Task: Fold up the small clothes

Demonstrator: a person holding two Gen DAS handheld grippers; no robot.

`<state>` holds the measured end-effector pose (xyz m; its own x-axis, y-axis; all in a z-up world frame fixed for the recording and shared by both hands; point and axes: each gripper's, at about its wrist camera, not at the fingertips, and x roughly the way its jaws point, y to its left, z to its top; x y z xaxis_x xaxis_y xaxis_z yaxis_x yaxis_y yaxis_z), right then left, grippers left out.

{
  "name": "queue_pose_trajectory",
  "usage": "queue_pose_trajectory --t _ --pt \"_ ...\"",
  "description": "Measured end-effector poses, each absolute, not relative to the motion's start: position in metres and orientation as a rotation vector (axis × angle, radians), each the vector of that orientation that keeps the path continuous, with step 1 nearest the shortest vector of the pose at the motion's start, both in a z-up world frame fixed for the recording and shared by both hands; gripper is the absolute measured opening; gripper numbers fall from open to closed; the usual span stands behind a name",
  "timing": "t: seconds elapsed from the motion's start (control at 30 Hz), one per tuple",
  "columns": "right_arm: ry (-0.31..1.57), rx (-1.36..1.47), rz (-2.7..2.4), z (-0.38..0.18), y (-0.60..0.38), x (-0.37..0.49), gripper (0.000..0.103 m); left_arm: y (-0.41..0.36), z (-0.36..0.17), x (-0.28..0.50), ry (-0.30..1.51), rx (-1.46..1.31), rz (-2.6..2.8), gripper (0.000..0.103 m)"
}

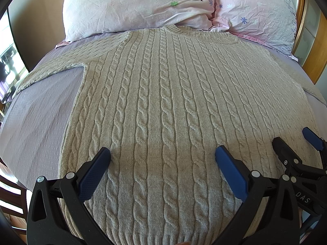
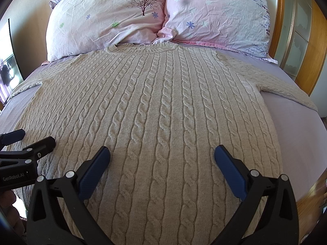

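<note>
One cable-knit sweater [image 1: 163,106] lies flat on the bed [image 1: 40,112], collar toward the two pillows: one left pillow [image 1: 132,6] and one right pillow [image 1: 255,14]. Over the sweater's hem, left side, the left gripper [image 1: 162,157] hovers with fingers spread apart, holding nothing. Over the hem's right side, the right gripper [image 2: 161,156] likewise has fingers apart, holding nothing. Two sleeves extend outward from the sweater.
</note>
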<state>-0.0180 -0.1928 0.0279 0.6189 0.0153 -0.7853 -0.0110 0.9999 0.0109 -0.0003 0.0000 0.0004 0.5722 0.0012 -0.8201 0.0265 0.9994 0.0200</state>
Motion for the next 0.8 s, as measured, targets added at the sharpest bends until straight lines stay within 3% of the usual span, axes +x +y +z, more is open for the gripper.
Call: queue_pose_trajectory --t 0.43,0.67,0.7,0.77,0.8 --pt "0.820 -0.023 0.168 0.032 -0.207 -0.027 0.101 0.001 0.000 -0.003 0.949 0.039 -0.020 0.102" --pt "0.591 0.369 -0.213 0.103 -0.400 -0.015 0.101 0.002 0.001 -0.011 0.891 0.035 -0.024 0.102" --pt "0.583 0.443 -0.267 0.104 -0.432 -0.011 0.099 0.003 0.001 -0.010 0.885 0.025 -0.031 0.102" --pt "0.601 0.616 -0.385 0.097 -0.504 0.001 0.082 0.010 0.005 -0.009 0.866 -0.028 -0.071 0.102" --pt "0.609 0.697 -0.418 0.089 -0.533 0.007 0.067 0.018 0.008 -0.008 0.847 -0.079 -0.101 0.102"
